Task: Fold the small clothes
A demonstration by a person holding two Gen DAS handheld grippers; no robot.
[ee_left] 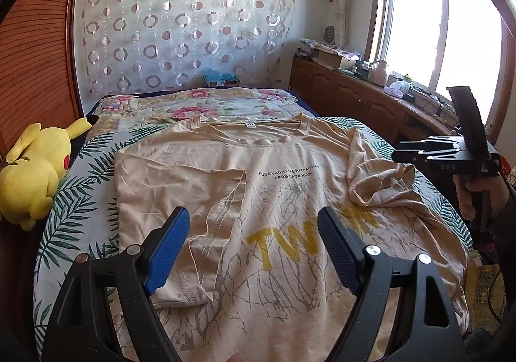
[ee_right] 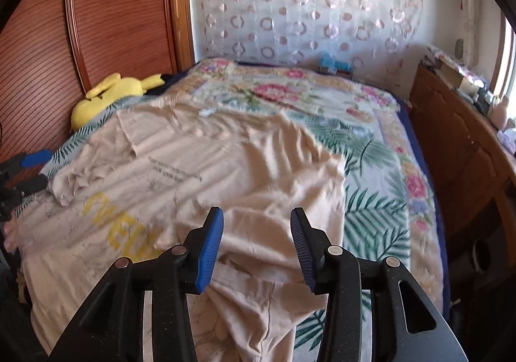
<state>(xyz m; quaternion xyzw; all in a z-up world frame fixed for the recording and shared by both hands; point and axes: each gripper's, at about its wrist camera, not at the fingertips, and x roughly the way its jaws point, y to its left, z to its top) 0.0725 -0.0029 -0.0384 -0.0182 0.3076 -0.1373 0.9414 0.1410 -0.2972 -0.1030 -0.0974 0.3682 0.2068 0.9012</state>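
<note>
A beige T-shirt [ee_left: 280,187] lies print side up on a bed [ee_left: 96,168] covered with a leaf-and-flower sheet, its collar towards the far wall. One sleeve is folded in over the chest on the left of the left wrist view; the other sleeve sits bunched in a crumpled heap on the right side of the shirt. The left gripper [ee_left: 254,249] hangs over the lower front of the shirt with its jaws wide apart and nothing between them, the cloth lying flat beneath, the yellow lettering showing in the gap. The right gripper [ee_right: 257,246] is over the shirt's right edge, jaws partly apart; the bunched cloth lies below and between the blue pads [ee_right: 211,249], but they do not press on it. In the left wrist view the right gripper shows at the far right, held by a hand [ee_left: 474,197] beside the bed. A yellow plush toy [ee_left: 35,171] rests at the bed's left edge, well apart from the shirt.
</note>
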